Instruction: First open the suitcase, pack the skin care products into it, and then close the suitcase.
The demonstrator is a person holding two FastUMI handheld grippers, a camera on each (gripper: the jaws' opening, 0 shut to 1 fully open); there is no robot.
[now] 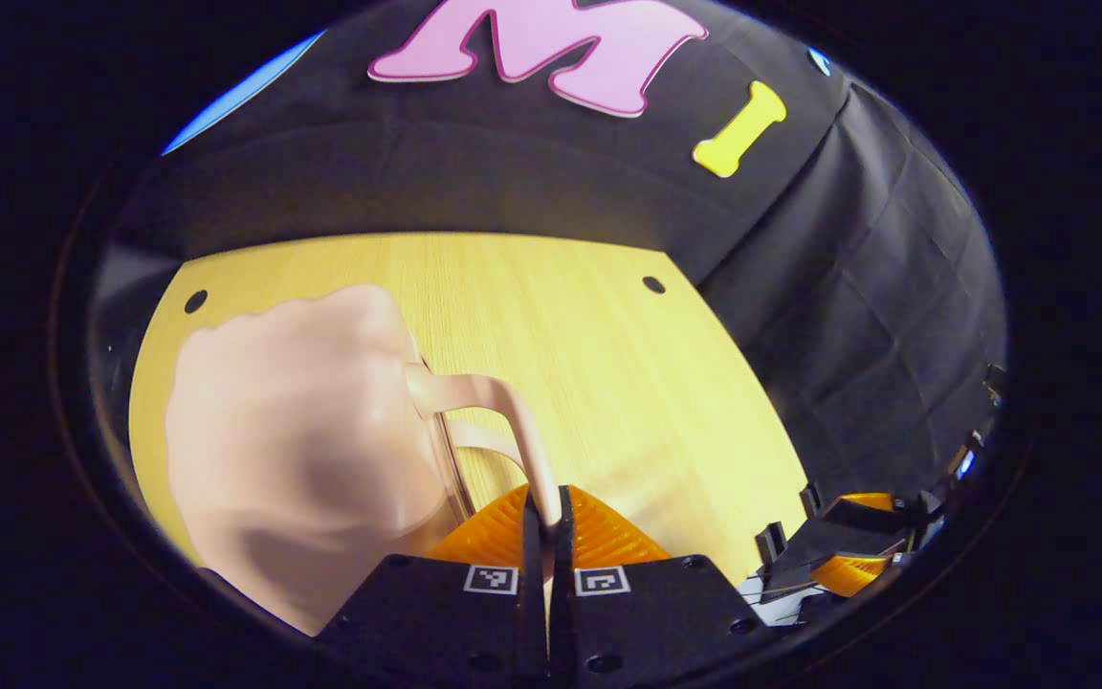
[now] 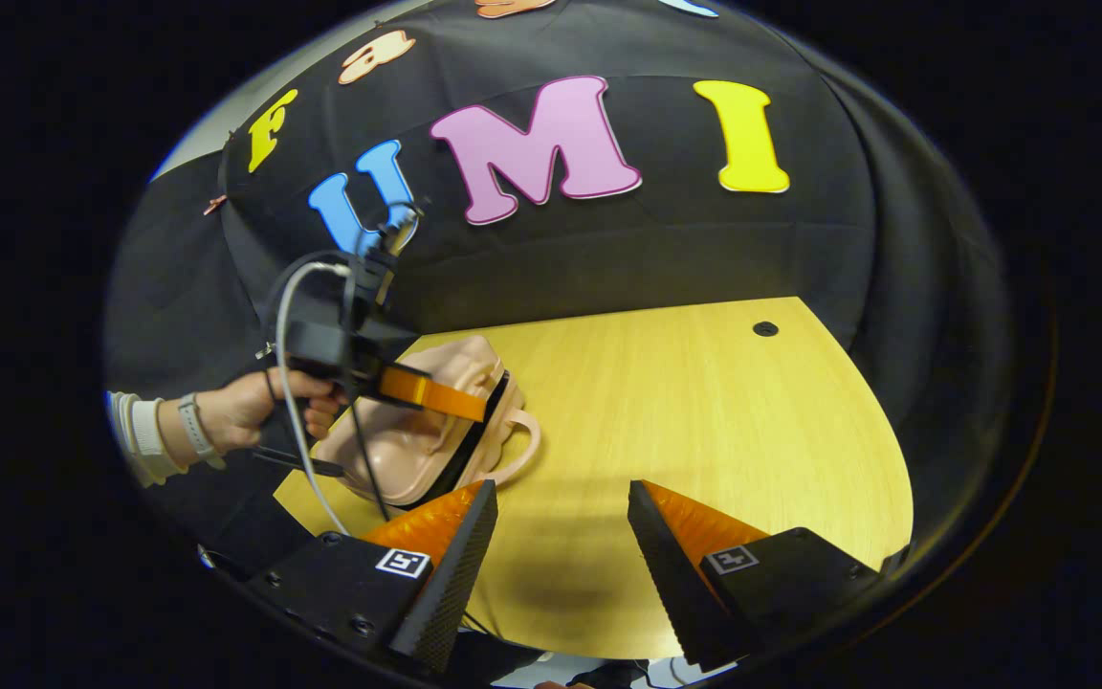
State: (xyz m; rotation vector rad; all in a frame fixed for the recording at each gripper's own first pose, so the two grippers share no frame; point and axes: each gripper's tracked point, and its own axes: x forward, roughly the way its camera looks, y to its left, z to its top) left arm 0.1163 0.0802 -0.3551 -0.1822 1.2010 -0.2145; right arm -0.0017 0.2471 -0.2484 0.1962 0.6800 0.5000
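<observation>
While the left gripper (image 1: 547, 512) pinches the pink handle (image 1: 513, 421), the little pink suitcase (image 1: 302, 450) lies on the wooden table (image 1: 608, 364).

In the left gripper view, both fingers are pressed together on the thin handle, and the suitcase sits just to the left of them. In the right gripper view, a hand (image 2: 259, 407) holds the left gripper over the suitcase (image 2: 417, 435) at the left side of the table (image 2: 704, 431). The right gripper (image 2: 561, 522) has its fingers wide apart with nothing between them, near the suitcase but not touching it. No brand name or writing can be read on the suitcase.
</observation>
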